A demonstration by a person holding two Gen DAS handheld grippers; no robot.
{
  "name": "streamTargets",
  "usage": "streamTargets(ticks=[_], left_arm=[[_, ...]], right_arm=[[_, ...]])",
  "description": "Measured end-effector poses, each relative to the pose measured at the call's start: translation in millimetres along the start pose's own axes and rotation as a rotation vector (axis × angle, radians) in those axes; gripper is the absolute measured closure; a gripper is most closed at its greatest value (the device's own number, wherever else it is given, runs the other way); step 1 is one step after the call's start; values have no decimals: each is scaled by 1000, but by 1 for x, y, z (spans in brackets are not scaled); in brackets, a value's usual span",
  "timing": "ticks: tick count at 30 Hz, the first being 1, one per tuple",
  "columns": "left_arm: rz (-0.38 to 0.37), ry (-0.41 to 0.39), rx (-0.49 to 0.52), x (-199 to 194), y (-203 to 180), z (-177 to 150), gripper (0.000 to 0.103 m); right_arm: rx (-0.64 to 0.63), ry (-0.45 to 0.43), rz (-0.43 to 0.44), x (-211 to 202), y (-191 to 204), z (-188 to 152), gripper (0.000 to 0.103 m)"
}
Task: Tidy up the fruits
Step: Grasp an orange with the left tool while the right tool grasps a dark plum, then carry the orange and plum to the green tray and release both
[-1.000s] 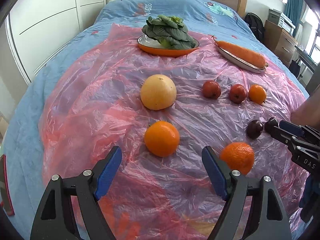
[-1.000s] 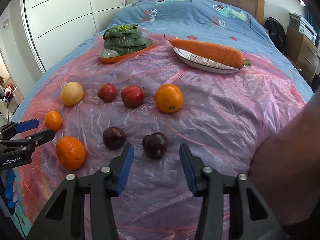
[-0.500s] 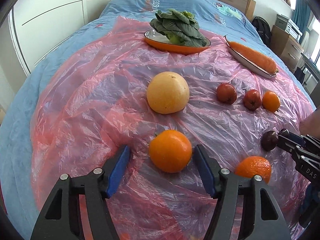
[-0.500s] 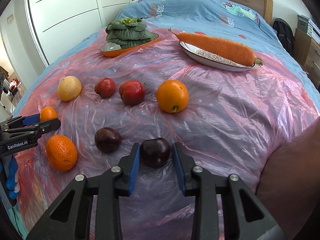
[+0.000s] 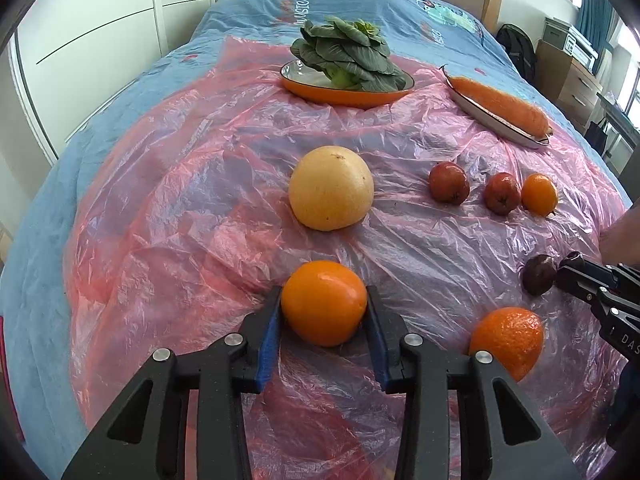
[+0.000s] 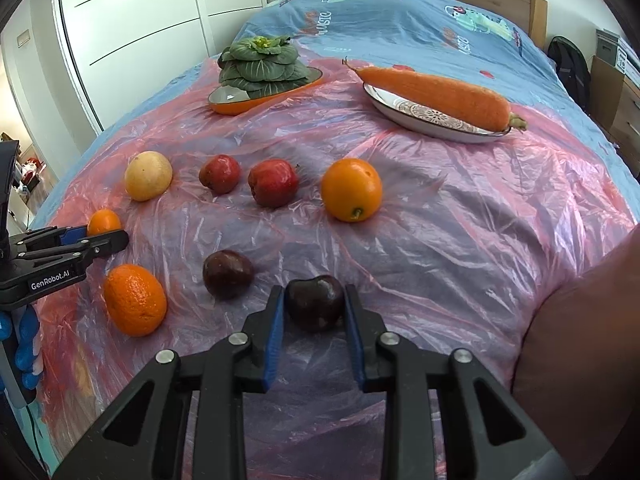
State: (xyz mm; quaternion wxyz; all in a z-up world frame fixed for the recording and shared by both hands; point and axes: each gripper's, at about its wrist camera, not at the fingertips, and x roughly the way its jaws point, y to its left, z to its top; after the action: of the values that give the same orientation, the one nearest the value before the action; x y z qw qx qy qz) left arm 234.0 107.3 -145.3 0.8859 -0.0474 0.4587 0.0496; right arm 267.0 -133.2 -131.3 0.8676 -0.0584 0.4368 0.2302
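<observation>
A smooth orange point(image 5: 324, 304) sits on the pink plastic sheet point(image 5: 180, 208). My left gripper point(image 5: 324, 294) is closing around it, and both blue pads touch its sides. In the right wrist view my right gripper point(image 6: 314, 292) is shut on a dark plum point(image 6: 316, 302) that rests on the sheet. A second dark plum point(image 6: 228, 274) lies just left of it. A bumpy mandarin point(image 5: 507, 342), a yellow grapefruit point(image 5: 331, 188), two red fruits point(image 5: 449, 183) and another orange point(image 5: 539, 194) lie loose around them.
At the far side of the sheet an orange dish point(image 5: 344, 96) holds leafy greens and a white plate point(image 6: 424, 124) holds a big carrot point(image 6: 436, 94). The sheet covers a blue bedspread point(image 5: 360, 4). A person's forearm point(image 6: 580, 340) fills the right wrist view's right edge.
Both grippers have closed in from wide open. The left pads now touch the orange and the right pads grip the dark plum. The left gripper has also edged forward around the orange.
</observation>
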Motion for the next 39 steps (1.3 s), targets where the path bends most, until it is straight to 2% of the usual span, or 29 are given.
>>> streamTargets(ticks=[13, 19, 23, 27, 31, 39], left_arm=[[-19, -47, -6, -46, 3, -4, 69], [-62, -37, 38, -80, -9, -25, 69], [-119, -23, 49, -102, -23, -42, 69], [-198, -4, 69, -124, -47, -60, 69], [-276, 16, 134, -147, -84, -79, 69], [-397, 20, 305, -187, -169, -100, 69]], right_arm=[[27, -42, 20, -46, 15, -7, 98], [56, -62, 36, -81, 27, -26, 98], [88, -71, 39, -108, 31, -45, 98], [113, -72, 24, -136, 28, -69, 98], [167, -82, -9, -168, 15, -96, 98], [297, -121, -130, -229, -42, -147, 98]])
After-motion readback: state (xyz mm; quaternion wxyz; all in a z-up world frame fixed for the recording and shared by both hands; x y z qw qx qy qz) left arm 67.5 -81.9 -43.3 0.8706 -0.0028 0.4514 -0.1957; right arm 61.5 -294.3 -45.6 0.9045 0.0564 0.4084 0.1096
